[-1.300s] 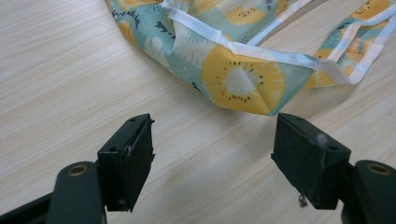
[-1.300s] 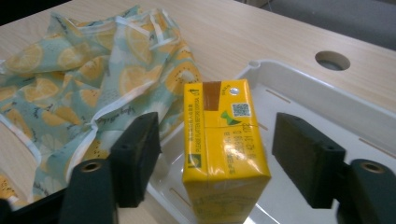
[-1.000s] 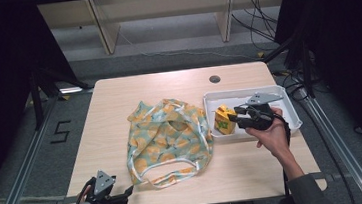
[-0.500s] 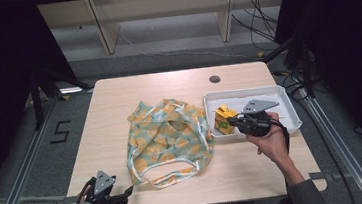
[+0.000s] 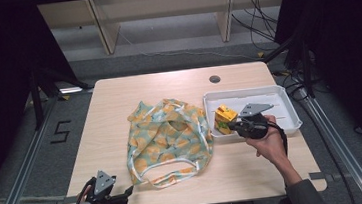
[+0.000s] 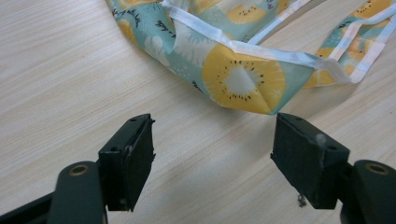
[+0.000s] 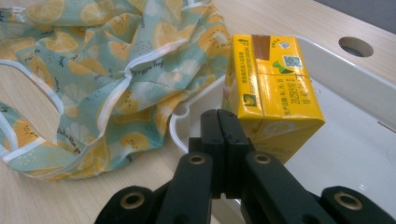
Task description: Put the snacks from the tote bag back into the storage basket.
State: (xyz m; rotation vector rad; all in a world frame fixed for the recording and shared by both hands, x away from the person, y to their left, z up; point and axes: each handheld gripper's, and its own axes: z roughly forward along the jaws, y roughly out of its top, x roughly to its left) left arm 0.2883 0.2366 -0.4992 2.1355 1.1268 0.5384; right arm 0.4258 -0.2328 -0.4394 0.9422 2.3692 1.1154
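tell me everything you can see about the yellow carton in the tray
The yellow carton is a small box-shaped drink pack, glossy like coated paperboard, with a brown patch, a green mark, a small code square and fine print on its top face. It stands in the near left corner of the white tray, close to the fruit-print cloth bag. It looks intact and sealed. The right gripper sits just in front of it, jaws shut together with nothing between them; whether they touch the carton cannot be told.
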